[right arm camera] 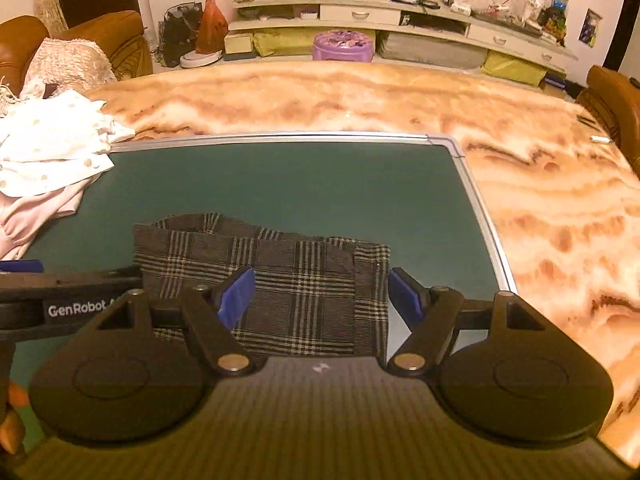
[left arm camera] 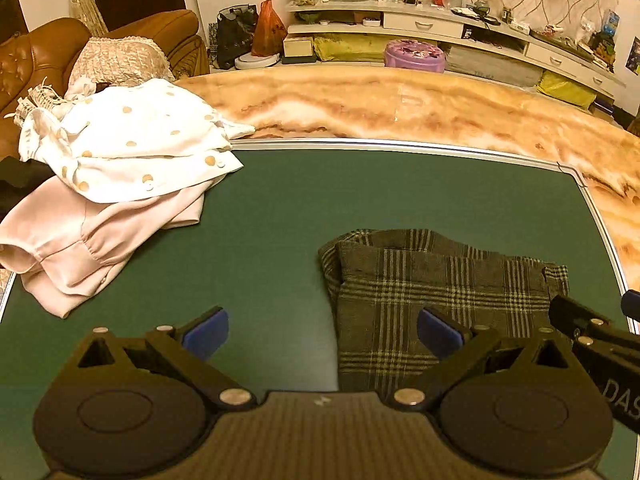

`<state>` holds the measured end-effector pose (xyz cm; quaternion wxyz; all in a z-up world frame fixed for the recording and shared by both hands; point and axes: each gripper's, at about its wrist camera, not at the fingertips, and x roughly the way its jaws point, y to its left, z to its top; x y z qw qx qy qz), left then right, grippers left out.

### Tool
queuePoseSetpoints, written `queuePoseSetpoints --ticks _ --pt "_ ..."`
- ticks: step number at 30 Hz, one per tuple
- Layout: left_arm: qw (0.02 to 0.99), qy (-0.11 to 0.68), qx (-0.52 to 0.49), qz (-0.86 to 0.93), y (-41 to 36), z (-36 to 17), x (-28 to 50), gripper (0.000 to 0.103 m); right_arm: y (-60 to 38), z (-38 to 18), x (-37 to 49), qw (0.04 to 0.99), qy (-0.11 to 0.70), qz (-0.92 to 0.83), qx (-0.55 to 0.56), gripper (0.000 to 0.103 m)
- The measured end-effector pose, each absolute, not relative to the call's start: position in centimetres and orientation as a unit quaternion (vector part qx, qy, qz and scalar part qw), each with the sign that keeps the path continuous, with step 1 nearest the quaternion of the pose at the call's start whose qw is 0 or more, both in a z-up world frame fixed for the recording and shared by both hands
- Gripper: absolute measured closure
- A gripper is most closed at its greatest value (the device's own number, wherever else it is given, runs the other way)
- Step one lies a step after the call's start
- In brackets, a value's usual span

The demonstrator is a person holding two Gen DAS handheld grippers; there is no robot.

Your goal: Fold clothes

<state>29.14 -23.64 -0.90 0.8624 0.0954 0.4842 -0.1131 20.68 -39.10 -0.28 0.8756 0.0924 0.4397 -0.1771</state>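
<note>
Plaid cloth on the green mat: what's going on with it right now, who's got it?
Nobody holds it. The plaid cloth lies folded flat on the green mat, and a person holds a gripper over it in each hand. The left gripper and right gripper both stand open, hovering over its near edge. A pile of unfolded clothes, a white dotted garment on a pink one, waits at the mat's left.

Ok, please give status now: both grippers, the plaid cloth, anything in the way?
Left gripper open, right gripper open, holding nothing. Plaid cloth folded, flat on green mat. Way clear; other clothes piled aside.
</note>
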Motion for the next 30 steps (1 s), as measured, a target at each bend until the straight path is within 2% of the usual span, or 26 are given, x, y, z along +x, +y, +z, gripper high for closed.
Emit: queuePoseSetpoints --ticks 30 --pt "0.875 0.452 0.099 -0.140 -19.2 1.1 18.5 0.000 -33.6 1.8 11.1 0.884 0.429 -0.170 0.079 0.022"
